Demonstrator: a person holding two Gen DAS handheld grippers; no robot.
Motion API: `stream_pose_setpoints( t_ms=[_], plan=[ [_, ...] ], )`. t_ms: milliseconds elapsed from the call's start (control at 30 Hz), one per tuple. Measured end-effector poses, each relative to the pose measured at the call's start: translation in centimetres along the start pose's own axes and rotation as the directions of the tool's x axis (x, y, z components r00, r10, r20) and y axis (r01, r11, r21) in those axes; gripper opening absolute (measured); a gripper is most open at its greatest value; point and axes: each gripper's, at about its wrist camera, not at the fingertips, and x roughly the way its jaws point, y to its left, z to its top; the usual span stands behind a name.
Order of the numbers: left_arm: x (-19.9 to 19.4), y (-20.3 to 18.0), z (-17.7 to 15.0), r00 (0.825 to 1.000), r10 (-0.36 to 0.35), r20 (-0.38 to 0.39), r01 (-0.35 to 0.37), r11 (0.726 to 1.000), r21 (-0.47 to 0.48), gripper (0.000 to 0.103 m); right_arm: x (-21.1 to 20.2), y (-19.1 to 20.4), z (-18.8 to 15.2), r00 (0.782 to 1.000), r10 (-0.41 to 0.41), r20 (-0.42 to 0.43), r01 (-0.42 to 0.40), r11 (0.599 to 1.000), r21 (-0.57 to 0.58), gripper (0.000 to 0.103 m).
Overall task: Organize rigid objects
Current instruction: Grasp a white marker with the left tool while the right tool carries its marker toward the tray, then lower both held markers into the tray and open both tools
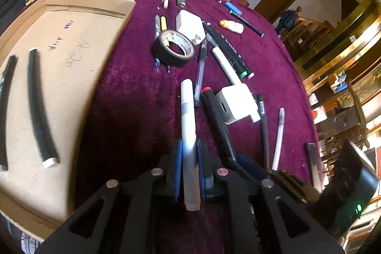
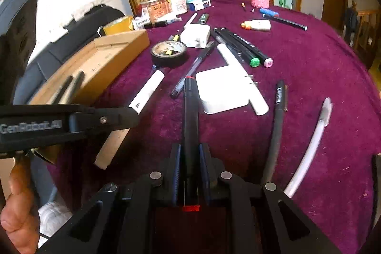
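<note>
Two grippers, each clenched on one pen for sorting: left gripper (image 1: 189,154) grasps a white marker (image 1: 188,116), right gripper (image 2: 189,158) a black pen (image 2: 190,111), cardboard tray (image 1: 71,23) at ten o'clock.

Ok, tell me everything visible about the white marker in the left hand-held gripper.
The white marker is a smooth plastic cylinder with a grey band below its cap. The left hand-held gripper is shut on its rear half between blue pads, the blunt tail poking back toward the camera, the capped end pointing forward over the purple tablecloth.
</note>
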Motion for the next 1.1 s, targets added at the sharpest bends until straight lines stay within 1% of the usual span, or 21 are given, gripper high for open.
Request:
stream_pose_setpoints(
  t_ms=[67, 133, 200, 267, 333, 500, 533, 600, 700, 833, 933, 1000, 1100],
  plan=[
    [-0.8, 0.6, 0.1, 1.0, -0.021, 0.011, 0.021, 1.0, -0.015, 0.012, -0.1, 0.1, 0.1, 0.999, 0.037, 0.006, -0.037, 0.999, 0.032, 0.016],
    [-1.4, 1.2, 0.3, 0.999, -0.045, 0.002, 0.045, 0.998, -0.035, 0.012, -0.1, 0.6, 0.2, 0.999, 0.05, 0.009, -0.051, 0.998, 0.038, 0.016],
    [-2.1, 1.7, 0.5, 0.999, -0.052, 0.013, 0.053, 0.998, -0.041, 0.012, 0.1, 1.1, 0.6, 0.997, 0.076, 0.004, -0.077, 0.996, 0.052, 0.016],
    [-2.8, 2.2, 0.6, 0.998, -0.056, 0.038, 0.058, 0.997, -0.05, 0.012, -0.1, 1.8, 1.0, 0.997, 0.069, 0.024, -0.069, 0.997, 0.036, 0.016],
    [-3.2, 2.7, 0.4, 0.997, -0.066, 0.043, 0.069, 0.996, -0.062, 0.012, -0.4, 2.4, 1.2, 0.998, 0.038, 0.048, -0.04, 0.999, 0.03, 0.016],
    [-4.4, 3.3, 0.4, 0.994, -0.094, 0.057, 0.098, 0.993, -0.067, 0.012, -1.2, 2.5, 1.6, 0.994, 0.072, 0.086, -0.079, 0.994, 0.076, 0.016],
    [-5.1, 3.5, 0.5, 0.992, -0.103, 0.071, 0.108, 0.992, -0.065, 0.012, -1.3, 2.6, 1.9, 0.993, 0.083, 0.086, -0.09, 0.993, 0.081, 0.016],
    [-6.0, 4.0, 0.6, 0.99, -0.099, 0.096, 0.106, 0.992, -0.068, 0.012, -1.5, 3.0, 2.4, 0.99, 0.104, 0.098, -0.113, 0.99, 0.084, 0.016],
    [-7.0, 4.7, 0.7, 0.987, -0.116, 0.112, 0.125, 0.989, -0.077, 0.012, -1.8, 4.1, 2.7, 0.986, 0.12, 0.116, -0.128, 0.989, 0.068, 0.016],
    [-8.7, 5.6, 0.6, 0.983, -0.116, 0.145, 0.13, 0.987, -0.09, 0.012, -1.9, 5.6, 2.9, 0.983, 0.141, 0.116, -0.147, 0.988, 0.041, 0.016],
    [-10.0, 6.2, 0.8, 0.978, -0.113, 0.178, 0.131, 0.987, -0.092, 0.012, -2.2, 6.2, 3.5, 0.978, 0.163, 0.133, -0.169, 0.985, 0.034, 0.016],
    [-10.4, 6.6, 1.0, 0.977, -0.107, 0.185, 0.128, 0.987, -0.101, 0.012, -2.4, 6.6, 3.9, 0.974, 0.178, 0.141, -0.184, 0.983, 0.029, 0.016],
    [-11.8, 7.8, 1.1, 0.973, -0.1, 0.206, 0.128, 0.983, -0.127, 0.012, -2.3, 7.5, 4.7, 0.969, 0.209, 0.134, -0.213, 0.977, 0.021, 0.016]
  ],
)
